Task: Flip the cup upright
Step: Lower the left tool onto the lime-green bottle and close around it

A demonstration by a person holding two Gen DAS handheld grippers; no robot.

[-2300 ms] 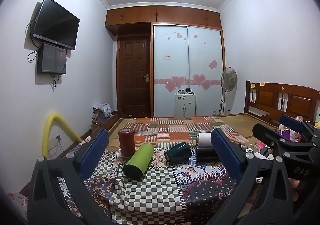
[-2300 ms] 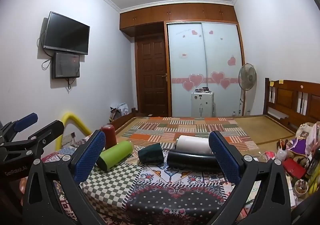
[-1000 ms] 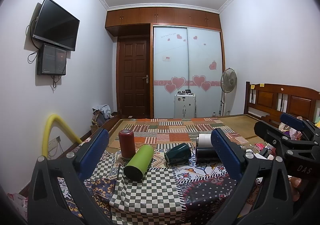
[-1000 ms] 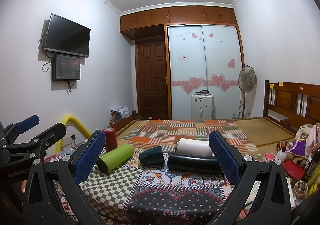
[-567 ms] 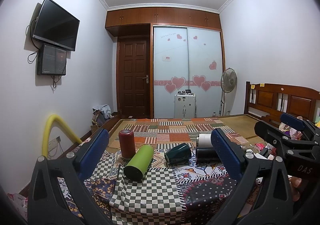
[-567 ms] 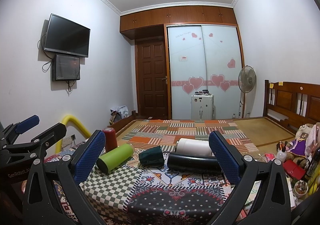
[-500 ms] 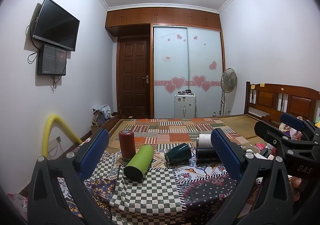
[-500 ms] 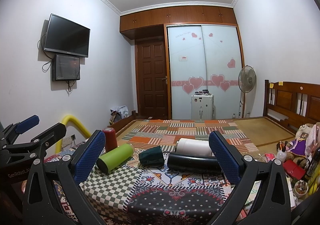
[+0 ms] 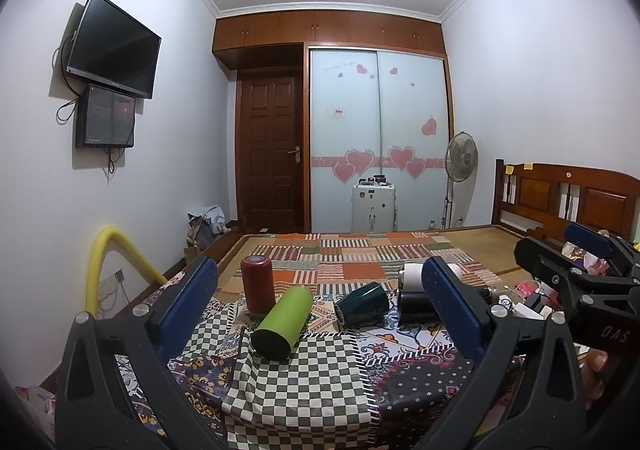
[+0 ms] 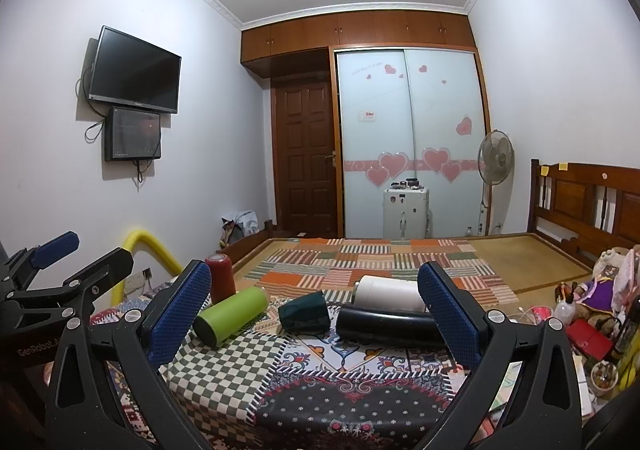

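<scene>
Several cups sit on a patterned cloth (image 9: 304, 378) on a table. A red cup (image 9: 258, 282) stands on end at the left. A lime green cup (image 9: 283, 322), a dark green cup (image 9: 362, 310), a black cup (image 9: 414, 306) and a white cup (image 9: 412, 276) lie on their sides. In the right wrist view I see the same red cup (image 10: 220, 278), lime green cup (image 10: 230, 314), dark green cup (image 10: 305, 316), black cup (image 10: 384, 324) and white cup (image 10: 386, 292). My left gripper (image 9: 320, 306) is open and empty, short of the cups. My right gripper (image 10: 314, 310) is open and empty too.
A bed with a patchwork cover (image 9: 360, 250) lies behind the table. Clutter and a red box (image 10: 588, 338) sit at the right. A yellow tube (image 9: 108, 250) arcs at the left wall. Each gripper shows at the edge of the other's view.
Almost nothing has moved. Both grippers hold nearly still and stay open; the views shifted only slightly since the oldest frames.
</scene>
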